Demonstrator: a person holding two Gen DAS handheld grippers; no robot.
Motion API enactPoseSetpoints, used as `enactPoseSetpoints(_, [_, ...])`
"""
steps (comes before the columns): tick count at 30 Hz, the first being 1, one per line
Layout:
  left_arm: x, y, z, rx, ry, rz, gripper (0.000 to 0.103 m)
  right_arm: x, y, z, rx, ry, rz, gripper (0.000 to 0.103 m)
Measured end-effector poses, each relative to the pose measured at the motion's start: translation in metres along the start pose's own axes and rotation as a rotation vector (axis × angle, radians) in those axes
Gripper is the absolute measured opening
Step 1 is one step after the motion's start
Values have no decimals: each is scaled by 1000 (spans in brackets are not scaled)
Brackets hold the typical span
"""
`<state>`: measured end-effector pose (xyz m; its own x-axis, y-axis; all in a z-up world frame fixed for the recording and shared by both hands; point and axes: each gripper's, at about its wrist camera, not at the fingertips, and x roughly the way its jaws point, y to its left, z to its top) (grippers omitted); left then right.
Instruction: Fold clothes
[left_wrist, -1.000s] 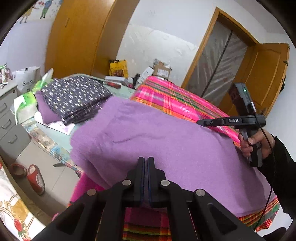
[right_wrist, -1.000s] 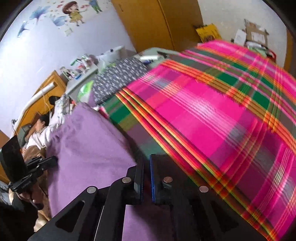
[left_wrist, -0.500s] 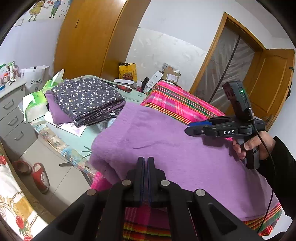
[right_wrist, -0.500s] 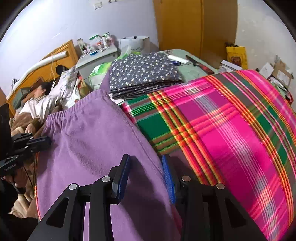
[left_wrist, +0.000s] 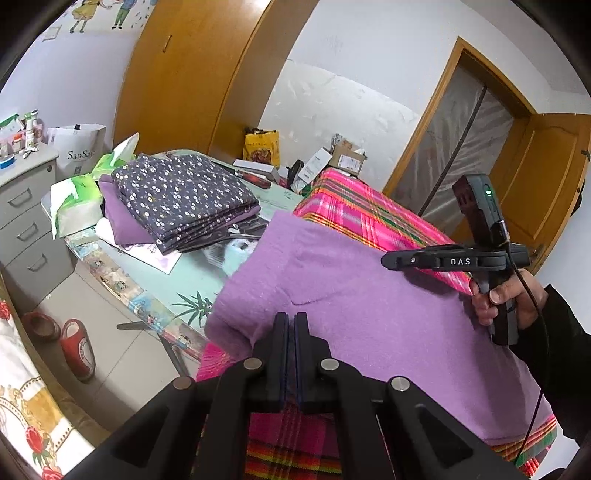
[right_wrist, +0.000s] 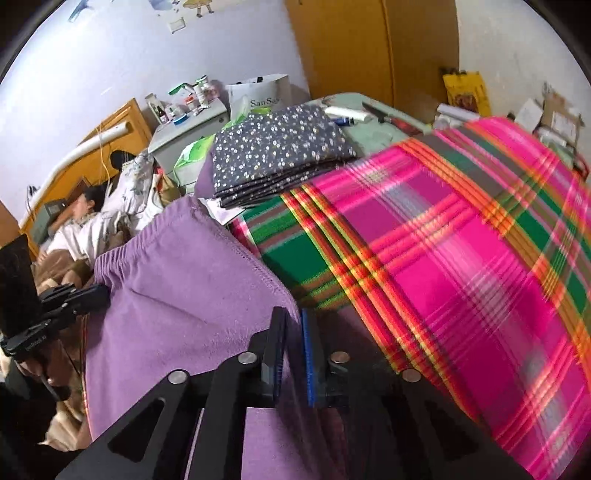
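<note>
Purple fleece fills the middle of both wrist views: a purple garment (left_wrist: 369, 295) lies spread over a pink, green and orange plaid cloth (right_wrist: 461, 258).

In the left wrist view, going from left to right: a grey drawer unit (left_wrist: 26, 229) stands at the left edge, with red slippers (left_wrist: 75, 347) on the floor below it. Next comes a stack of folded clothes (left_wrist: 184, 195), dark with small flowers on top, on a pale green table (left_wrist: 184, 280). At the bottom centre the left gripper (left_wrist: 291, 321) has its jaws pressed together on the near edge of the purple garment. At the right, a hand (left_wrist: 506, 299) holds the right gripper (left_wrist: 388, 259) just above the garment's far side.

In the right wrist view, from left to right: the left gripper shows at the left edge, at the garment's gathered waistband. The right gripper sits at the bottom centre with a narrow gap between its jaws, which have just been closing, and the stitched edge of the garment runs into that gap; whether the pads press it I cannot tell. The plaid cloth fills the right half.
</note>
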<state>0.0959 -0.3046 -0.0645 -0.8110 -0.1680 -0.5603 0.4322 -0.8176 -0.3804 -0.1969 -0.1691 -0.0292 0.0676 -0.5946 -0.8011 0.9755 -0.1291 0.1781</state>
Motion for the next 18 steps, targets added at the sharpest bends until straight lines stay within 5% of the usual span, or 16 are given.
enactPoseSetpoints(3, [1,2,0,-3,0,1,2,-3,22,8,-78,-41,-8,31])
enactPoseSetpoints(10, [4,3,-1,2,7,5,2,31,55,27,-216,-1,-33,31])
enactPoseSetpoints(13, [6,4,-1,5,10,3,2,46,52,35,-184,40,-22,6])
enactPoseSetpoints(18, [10,7,0,3,15,-8,2,55,39,45,-92,36,-70,4])
